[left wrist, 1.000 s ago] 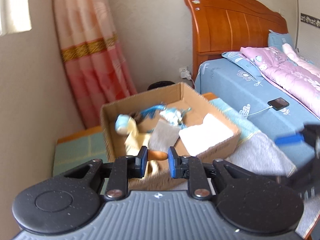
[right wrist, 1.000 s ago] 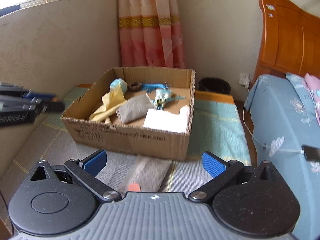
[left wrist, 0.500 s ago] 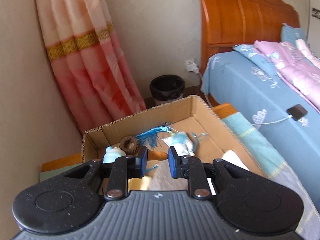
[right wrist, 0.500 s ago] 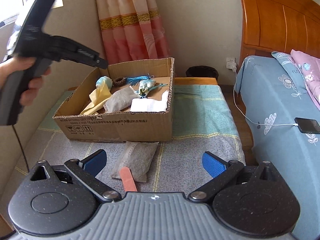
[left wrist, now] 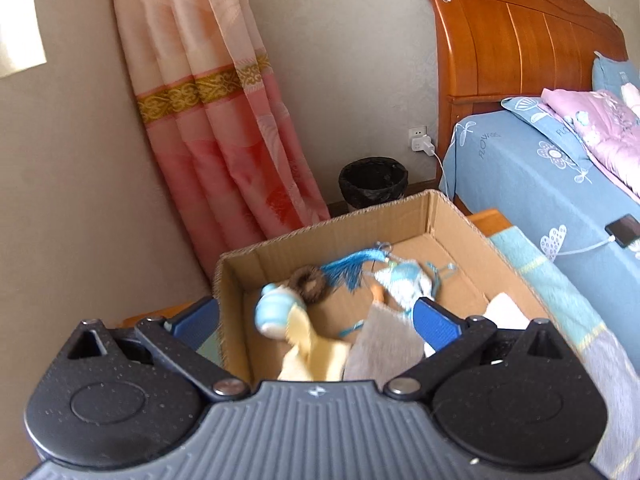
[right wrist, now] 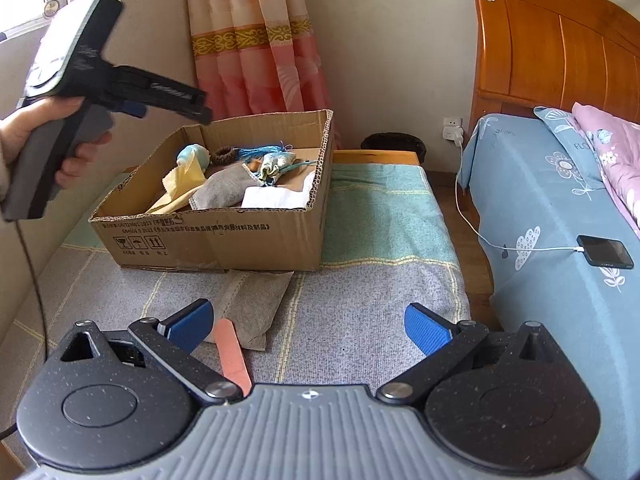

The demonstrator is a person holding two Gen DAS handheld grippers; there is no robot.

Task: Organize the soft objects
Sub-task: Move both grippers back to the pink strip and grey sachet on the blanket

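Overhead, the left gripper [left wrist: 316, 320] hovers above the cardboard box [right wrist: 216, 236] of soft items, jaws opening, nothing between them; the right gripper [right wrist: 308, 324] gapes wide, empty.

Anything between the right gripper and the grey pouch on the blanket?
Nothing visible. The right gripper is open above the blanket; the grey pouch lies just ahead of its left finger, partly under a pink stick. The box sits behind it.
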